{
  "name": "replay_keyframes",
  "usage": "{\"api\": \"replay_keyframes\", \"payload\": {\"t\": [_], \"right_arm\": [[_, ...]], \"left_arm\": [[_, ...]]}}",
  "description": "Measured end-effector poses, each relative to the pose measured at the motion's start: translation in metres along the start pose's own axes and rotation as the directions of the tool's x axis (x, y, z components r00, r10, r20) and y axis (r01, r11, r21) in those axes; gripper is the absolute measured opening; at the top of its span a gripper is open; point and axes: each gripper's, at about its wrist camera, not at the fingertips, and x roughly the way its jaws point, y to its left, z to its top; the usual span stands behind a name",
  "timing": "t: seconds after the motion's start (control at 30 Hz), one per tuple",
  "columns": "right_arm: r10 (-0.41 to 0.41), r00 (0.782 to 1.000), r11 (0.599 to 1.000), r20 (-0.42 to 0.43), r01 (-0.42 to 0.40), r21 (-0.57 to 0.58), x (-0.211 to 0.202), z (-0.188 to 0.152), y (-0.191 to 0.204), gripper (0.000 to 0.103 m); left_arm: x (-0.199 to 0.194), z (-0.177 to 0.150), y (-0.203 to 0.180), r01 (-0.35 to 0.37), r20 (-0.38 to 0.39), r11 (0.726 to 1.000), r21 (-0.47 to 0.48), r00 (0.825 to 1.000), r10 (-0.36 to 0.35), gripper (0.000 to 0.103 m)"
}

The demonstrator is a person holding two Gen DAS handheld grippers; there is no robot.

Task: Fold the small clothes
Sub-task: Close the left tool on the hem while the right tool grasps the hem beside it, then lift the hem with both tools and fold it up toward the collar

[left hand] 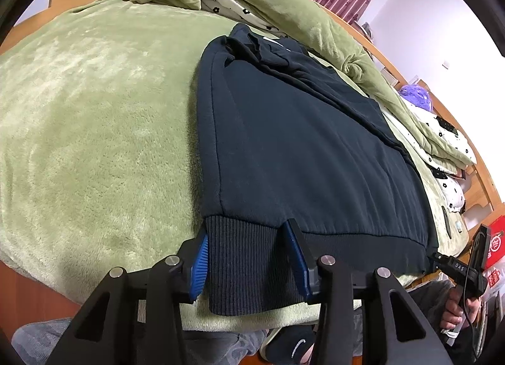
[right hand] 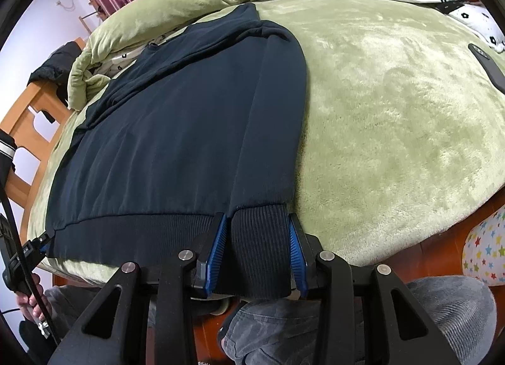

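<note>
1. Sweatshirt [left hand: 300, 144], dark navy, lies flat on the green blanket [left hand: 94, 112], ribbed hem [left hand: 252, 257] at the blanket's near edge.
2. Left gripper [left hand: 249, 257] and right gripper [right hand: 258, 254] each straddle a hem corner; whether my blue pads actually clench it, I cannot tell.
3. Risk: a shallow bite lets thick rib slip, skewing the fold.
4. Plush blanket may rise with the cloth.
</note>
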Motion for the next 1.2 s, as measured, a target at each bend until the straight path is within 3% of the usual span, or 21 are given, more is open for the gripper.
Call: {"api": "replay_keyframes", "payload": {"t": [0.1,0.23,0.33,0.53,0.83,1.03,1.2], "right_arm": [[-0.001,1.0,1.0,0.002,0.001,-0.015,0.001,0.0,0.002,0.033],[0.04,0.999,0.999,0.01,-0.04,-0.022,-0.004,0.002,0.003,0.015],[0.066,0.997,0.998,0.034,-0.065,-0.019,-0.012,0.005,0.005,0.01],[0.142,0.985,0.99,0.102,-0.143,0.001,-0.042,0.022,0.009,0.009],[0.219,0.955,0.971,0.199,-0.233,0.053,-0.091,0.063,0.022,0.009],[0.248,0.939,0.959,0.239,-0.272,0.073,-0.101,0.117,0.037,0.009],[0.258,0.927,0.951,0.274,-0.293,0.098,-0.089,0.171,0.047,0.009]], "left_arm": [[-0.001,0.0,0.0,-0.002,0.006,1.0,-0.003,1.0,0.003,0.037],[-0.009,0.003,0.001,0.004,0.027,1.0,-0.018,1.0,-0.004,0.016],[-0.018,0.006,-0.002,0.02,0.049,1.0,-0.011,0.999,-0.019,0.011],[-0.044,0.023,-0.021,0.024,0.105,1.0,0.005,0.994,-0.024,0.01],[-0.081,0.079,-0.043,0.046,0.188,0.996,-0.078,0.982,-0.031,0.01],[-0.084,0.124,-0.057,0.04,0.236,0.993,-0.111,0.972,-0.013,0.01],[-0.065,0.17,-0.069,0.019,0.258,0.995,-0.097,0.966,0.007,0.01]]}}
